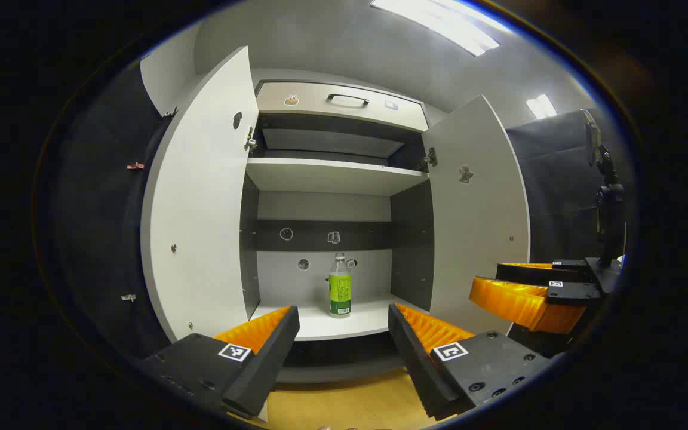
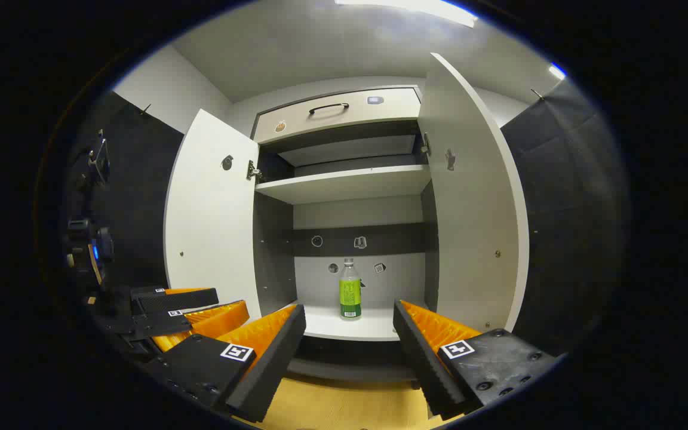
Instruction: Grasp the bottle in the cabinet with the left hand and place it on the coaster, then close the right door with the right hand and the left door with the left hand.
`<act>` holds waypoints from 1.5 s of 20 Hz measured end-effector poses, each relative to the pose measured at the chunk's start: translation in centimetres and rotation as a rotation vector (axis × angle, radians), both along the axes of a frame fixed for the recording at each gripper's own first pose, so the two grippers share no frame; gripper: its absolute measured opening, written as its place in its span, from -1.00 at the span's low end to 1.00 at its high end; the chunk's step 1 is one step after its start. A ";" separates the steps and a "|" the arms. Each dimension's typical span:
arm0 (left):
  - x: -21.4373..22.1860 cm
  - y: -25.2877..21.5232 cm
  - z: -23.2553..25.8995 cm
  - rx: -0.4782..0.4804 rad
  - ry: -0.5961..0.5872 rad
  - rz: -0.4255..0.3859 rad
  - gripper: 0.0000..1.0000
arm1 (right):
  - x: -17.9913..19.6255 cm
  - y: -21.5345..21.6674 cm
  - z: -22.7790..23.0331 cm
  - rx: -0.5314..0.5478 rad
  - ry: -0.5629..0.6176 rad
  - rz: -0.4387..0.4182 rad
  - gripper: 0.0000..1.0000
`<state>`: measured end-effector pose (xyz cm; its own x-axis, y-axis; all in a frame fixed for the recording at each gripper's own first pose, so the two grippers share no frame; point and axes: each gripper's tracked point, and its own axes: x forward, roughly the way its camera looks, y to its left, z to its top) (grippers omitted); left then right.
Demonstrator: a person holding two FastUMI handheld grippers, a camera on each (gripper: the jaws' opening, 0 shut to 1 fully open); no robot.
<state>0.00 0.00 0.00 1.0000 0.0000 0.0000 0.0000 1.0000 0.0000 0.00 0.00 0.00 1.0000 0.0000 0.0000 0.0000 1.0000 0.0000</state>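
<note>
A: How did the bottle (image 1: 339, 291) look to you?

B: Slim, smooth plastic, probably light and slippery. It stood upright on the lower shelf (image 1: 320, 322), straight ahead of your left tool (image 1: 341, 346), whose fingers were spread apart. You should have gripped its labelled middle.

A: And around it?

B: Flat matte doors stood open beside both tools; your right tool (image 2: 349, 349) was also spread wide.

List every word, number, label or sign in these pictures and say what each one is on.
No text reads clearly.
Bottle label: print and barcode too small to read.
Small tag behind the bottle: number too blurred.
Stickers on the cabinet back panel, drawer front and doors: pictures, no legible words.
Square markers on the left gripper and right gripper: patterns, no words.
</note>
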 end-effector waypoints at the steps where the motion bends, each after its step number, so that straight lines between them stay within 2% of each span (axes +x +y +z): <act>1: -0.1 0.0 -0.1 0.000 0.002 -0.001 0.89 | -0.1 0.1 -0.1 -0.005 0.007 0.000 0.95; 6: -0.8 0.1 0.1 0.000 -0.015 0.001 0.89 | -0.7 1.1 0.1 -0.001 0.008 0.027 0.95; 22: -2.4 0.7 -1.8 -0.009 0.042 -0.096 0.90 | -2.9 2.8 -0.2 -0.037 0.021 -0.043 0.95; 26: -0.3 0.2 -2.3 -0.005 0.050 -0.104 0.90 | -1.7 2.6 -0.7 -0.043 0.031 -0.017 0.95; 30: 4.5 -0.2 -2.6 0.007 0.039 -0.092 0.89 | 1.1 1.8 -1.1 -0.070 0.025 0.037 0.95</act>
<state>4.50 -0.21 -2.59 0.9950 -0.0921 -0.0392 0.0924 0.9957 0.0053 1.09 1.78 -1.09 0.9990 0.0356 -0.0267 -0.0374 0.9969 -0.0694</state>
